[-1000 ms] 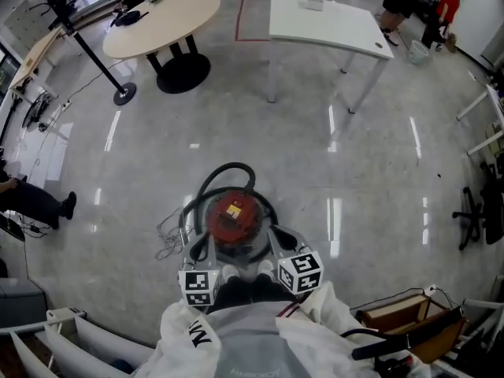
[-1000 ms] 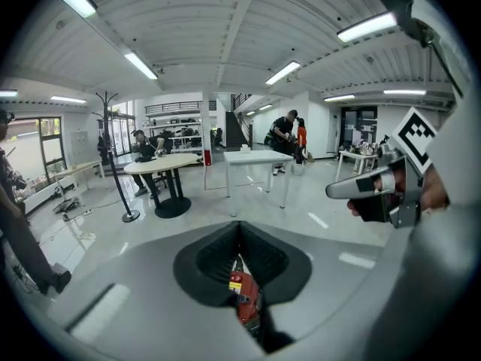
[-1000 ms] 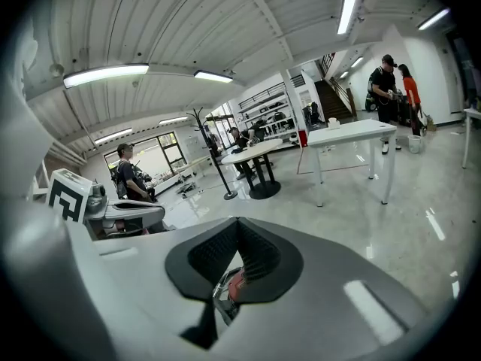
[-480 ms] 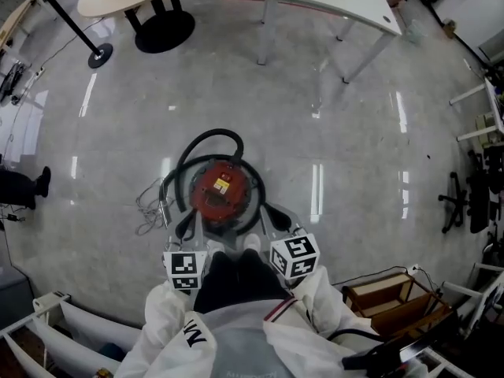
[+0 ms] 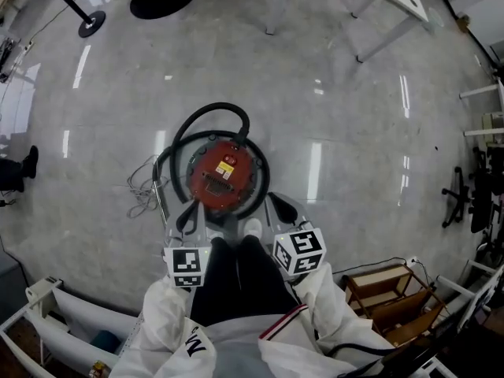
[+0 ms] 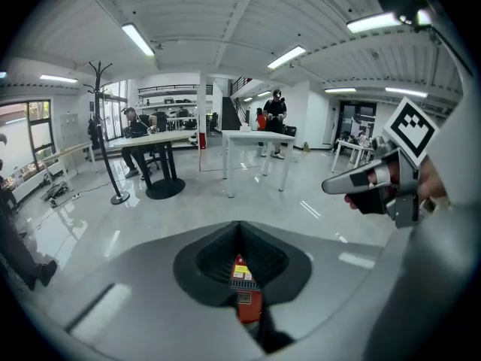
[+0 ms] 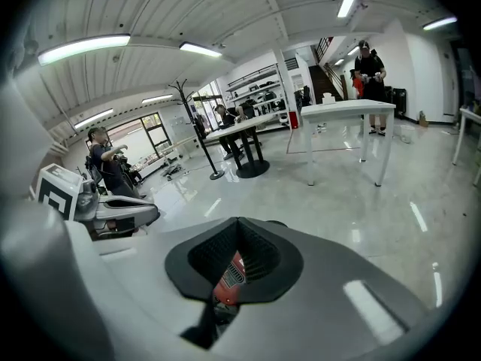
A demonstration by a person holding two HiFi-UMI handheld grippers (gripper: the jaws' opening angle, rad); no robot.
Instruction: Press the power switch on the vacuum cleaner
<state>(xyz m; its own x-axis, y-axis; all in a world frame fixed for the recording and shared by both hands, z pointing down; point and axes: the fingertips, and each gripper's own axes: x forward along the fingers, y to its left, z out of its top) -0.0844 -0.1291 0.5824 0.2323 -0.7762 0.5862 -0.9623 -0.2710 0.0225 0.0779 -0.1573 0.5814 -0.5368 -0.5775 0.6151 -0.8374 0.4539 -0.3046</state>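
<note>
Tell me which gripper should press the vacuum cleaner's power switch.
The left gripper, narrowly: the vacuum cleaner shows centred beyond its shut jaws; the right gripper sees it off-centre. Switch itself not discernible.

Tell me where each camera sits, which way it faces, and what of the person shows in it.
Head view: on the person's head, facing steeply down at the red vacuum cleaner on the floor; shows white sleeves, dark legs, left claw and right claw.
Left gripper view: on the left claw, facing level across the floor over its shut jaws; the right claw shows at right.
Right gripper view: on the right claw, facing likewise; the left claw shows at left.
Shared: all three show the vacuum cleaner.
</note>
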